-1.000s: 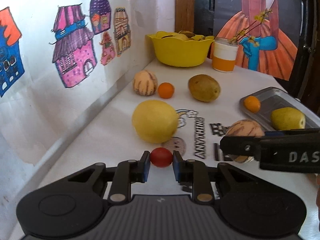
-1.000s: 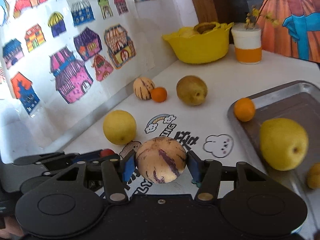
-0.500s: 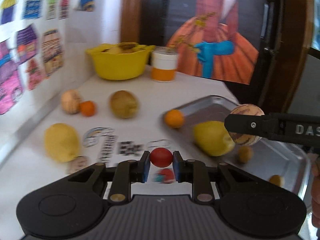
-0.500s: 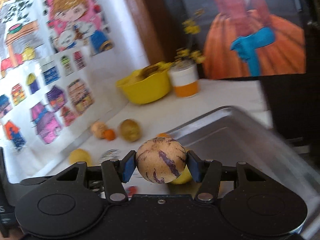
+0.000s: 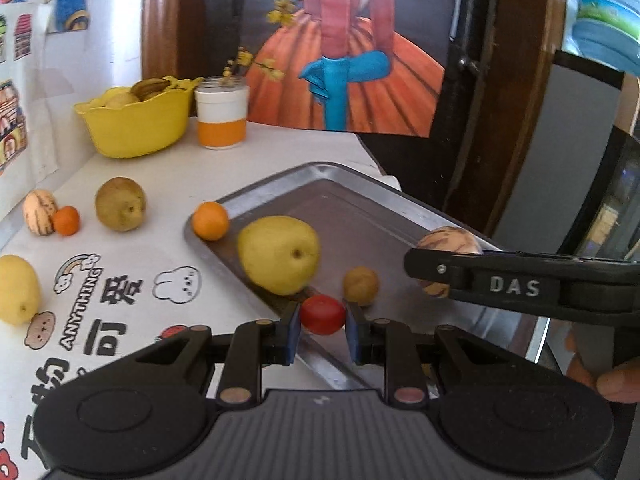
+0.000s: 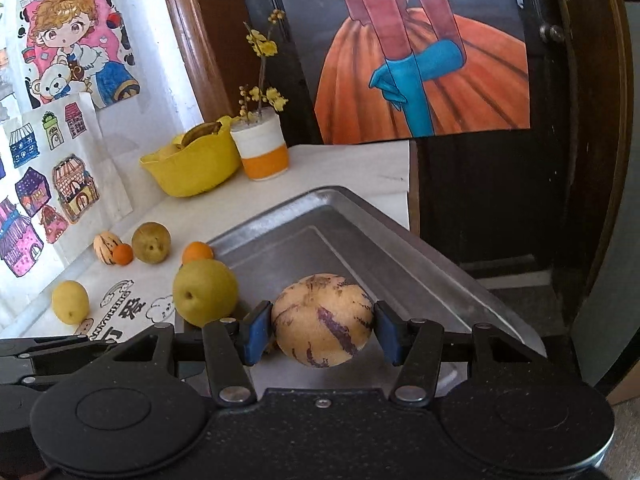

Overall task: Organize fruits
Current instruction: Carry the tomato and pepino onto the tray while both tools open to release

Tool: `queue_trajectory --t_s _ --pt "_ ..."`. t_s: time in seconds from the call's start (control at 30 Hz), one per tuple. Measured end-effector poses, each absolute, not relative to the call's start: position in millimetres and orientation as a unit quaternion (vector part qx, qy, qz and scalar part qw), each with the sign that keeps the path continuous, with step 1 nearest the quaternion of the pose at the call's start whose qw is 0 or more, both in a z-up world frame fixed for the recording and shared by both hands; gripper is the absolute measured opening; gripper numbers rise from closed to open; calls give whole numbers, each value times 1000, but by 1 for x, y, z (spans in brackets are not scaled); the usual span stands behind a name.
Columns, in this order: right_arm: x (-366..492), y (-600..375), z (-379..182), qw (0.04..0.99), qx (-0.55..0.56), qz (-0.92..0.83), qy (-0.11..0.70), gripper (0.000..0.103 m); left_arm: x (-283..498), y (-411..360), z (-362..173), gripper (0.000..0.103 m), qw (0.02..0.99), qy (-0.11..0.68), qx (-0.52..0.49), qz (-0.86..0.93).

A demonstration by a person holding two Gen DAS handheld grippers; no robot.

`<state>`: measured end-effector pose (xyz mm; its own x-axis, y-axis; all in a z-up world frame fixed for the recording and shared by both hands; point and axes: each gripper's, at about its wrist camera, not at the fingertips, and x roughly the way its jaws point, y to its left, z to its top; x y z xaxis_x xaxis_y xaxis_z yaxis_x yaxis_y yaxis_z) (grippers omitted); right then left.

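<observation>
My left gripper (image 5: 322,334) is shut on a small red tomato (image 5: 322,314), held over the near left edge of the metal tray (image 5: 360,208). My right gripper (image 6: 323,330) is shut on a striped pepino melon (image 6: 323,319) above the tray's (image 6: 320,240) middle; from the left wrist view that melon (image 5: 448,242) hangs over the tray's right side. In the tray lie a yellow pear (image 5: 280,254), a small orange (image 5: 210,220) and a small tan fruit (image 5: 361,285).
On the white tabletop left of the tray sit a brown pear (image 5: 120,204), a second striped melon (image 5: 39,212), a small orange (image 5: 66,220) and a yellow pear (image 5: 18,290). A yellow bowl (image 5: 134,120) and an orange-white cup (image 5: 222,118) stand at the back.
Both grippers have swung right from the table's fruit to over the tray, each still holding its fruit. The view now faces the tray and the back wall.
</observation>
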<state>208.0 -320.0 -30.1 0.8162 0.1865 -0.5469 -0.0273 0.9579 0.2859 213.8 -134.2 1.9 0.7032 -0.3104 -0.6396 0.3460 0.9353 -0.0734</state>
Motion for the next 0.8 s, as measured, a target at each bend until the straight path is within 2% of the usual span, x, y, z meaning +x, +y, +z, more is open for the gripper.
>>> queue_trajectory --t_s 0.67,0.8 --pt "206 -325 -37 938 145 59 308 57 210 -153 -2 26 914 355 56 -188" --pt "202 -324 -31 940 145 60 303 58 208 -154 -1 30 914 353 59 -193"
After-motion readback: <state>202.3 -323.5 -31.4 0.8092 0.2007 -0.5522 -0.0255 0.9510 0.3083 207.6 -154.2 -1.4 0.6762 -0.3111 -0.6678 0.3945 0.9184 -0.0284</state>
